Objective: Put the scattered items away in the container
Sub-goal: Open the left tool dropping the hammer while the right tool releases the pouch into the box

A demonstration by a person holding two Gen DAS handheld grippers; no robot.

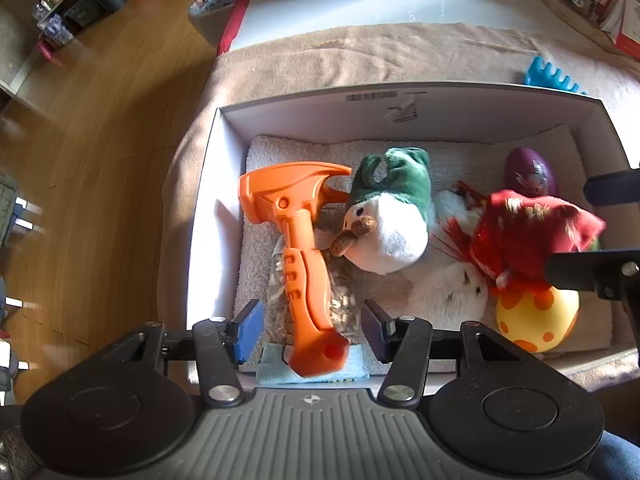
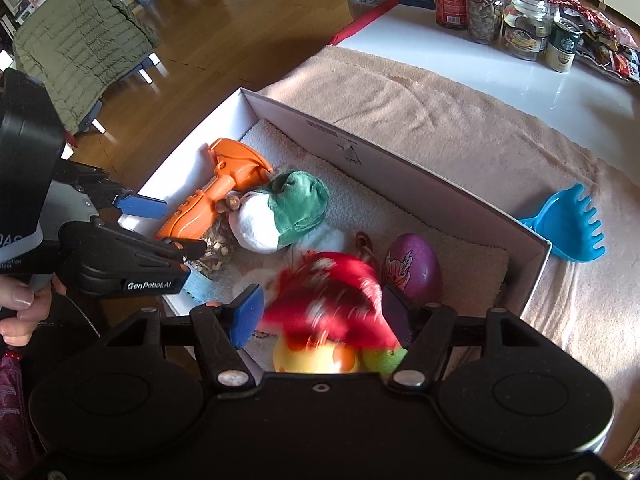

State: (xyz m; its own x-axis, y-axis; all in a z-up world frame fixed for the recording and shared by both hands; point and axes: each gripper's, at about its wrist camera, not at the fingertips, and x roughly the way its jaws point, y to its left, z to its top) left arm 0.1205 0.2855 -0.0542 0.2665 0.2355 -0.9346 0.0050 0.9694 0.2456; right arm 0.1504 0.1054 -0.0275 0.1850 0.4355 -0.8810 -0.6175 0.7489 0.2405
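Note:
A white cardboard box [image 1: 400, 104] [image 2: 400, 164] lined with a towel holds an orange toy hammer [image 1: 296, 248] [image 2: 224, 196], a green-and-white plush [image 1: 388, 216] [image 2: 280, 212], a purple egg [image 1: 528, 174] [image 2: 412, 266], a yellow spotted egg [image 1: 536, 316] [image 2: 316, 358] and a red pouch [image 1: 528, 232] [image 2: 332, 300]. My left gripper [image 1: 312, 328] is open, its jaws on either side of the hammer's handle, apart from it. My right gripper [image 2: 324, 312] is open around the blurred red pouch, just above the yellow egg. A blue toy rake [image 1: 554, 76] [image 2: 568, 220] lies outside the box on the beige towel.
The box stands on a beige towel [image 2: 440, 100] over a white table [image 2: 460, 52]. Jars and cans [image 2: 488, 8] stand at the table's far edge. A clear jar of chips [image 1: 316, 308] lies under the hammer. Wooden floor [image 1: 100, 120] lies to the left.

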